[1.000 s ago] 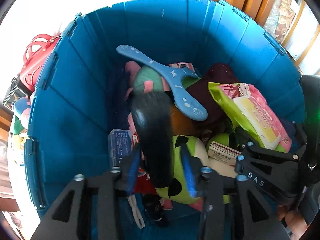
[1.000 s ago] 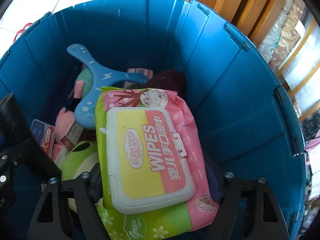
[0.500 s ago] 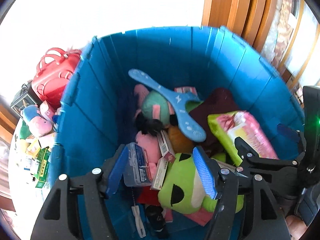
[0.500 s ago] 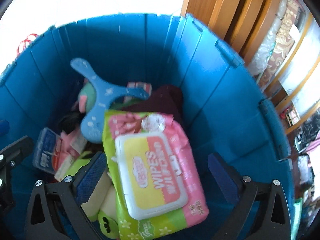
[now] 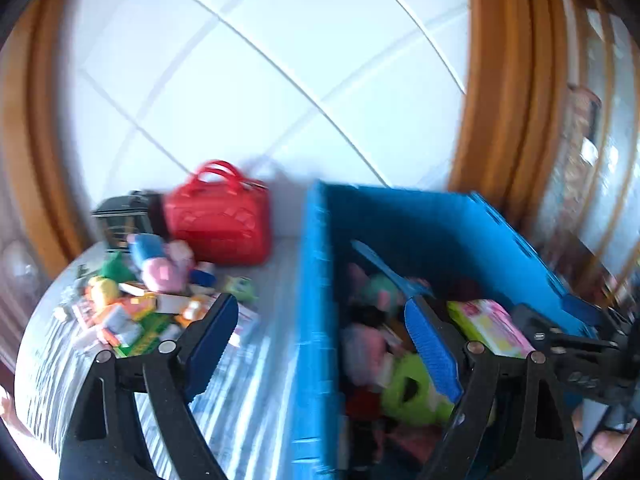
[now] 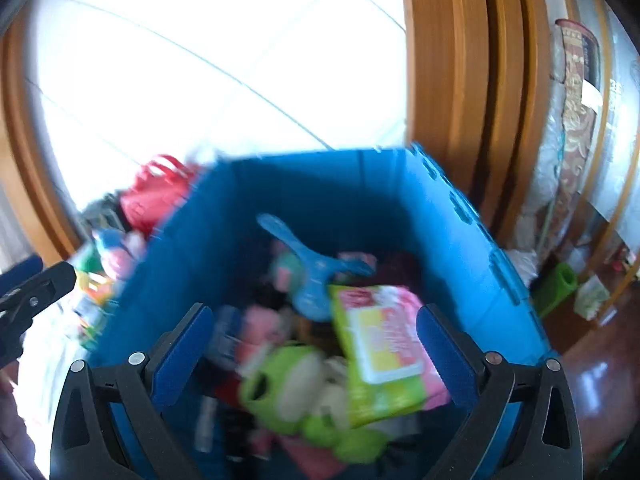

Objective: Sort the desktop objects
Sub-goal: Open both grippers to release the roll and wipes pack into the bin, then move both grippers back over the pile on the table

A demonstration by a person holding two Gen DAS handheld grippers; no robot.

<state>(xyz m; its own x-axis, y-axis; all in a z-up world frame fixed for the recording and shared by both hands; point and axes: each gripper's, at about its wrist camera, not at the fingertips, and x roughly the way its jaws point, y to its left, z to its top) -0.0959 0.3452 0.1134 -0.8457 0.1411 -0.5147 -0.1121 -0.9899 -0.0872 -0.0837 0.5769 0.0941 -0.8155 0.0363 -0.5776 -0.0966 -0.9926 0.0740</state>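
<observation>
a: from the left wrist, the left gripper has nothing between its fingers and its jaws are opening. the blue crate wall runs up right between them, so one finger hangs over the table, the other over the crate's load.

b: then the next pick looks like the loose pile beyond the left finger, in front of the red handbag. i'd swing clear of that crate rim first, then drop onto one small piece, not a clump. it's blurred, so i can't name the pieces.

a: room there? the striped tabletop under the left finger is bare, a good lane in.

b: from the right wrist, the right gripper is spread wide and empty. the wipes pack lies in the crate just inside the right finger, not touched, with the green plush toy between the fingers, lower down.

a: and the blue paddle toy lies beyond the fingertips. the crate's right wall is just outside the right finger, so i'd lift straight up.
</observation>
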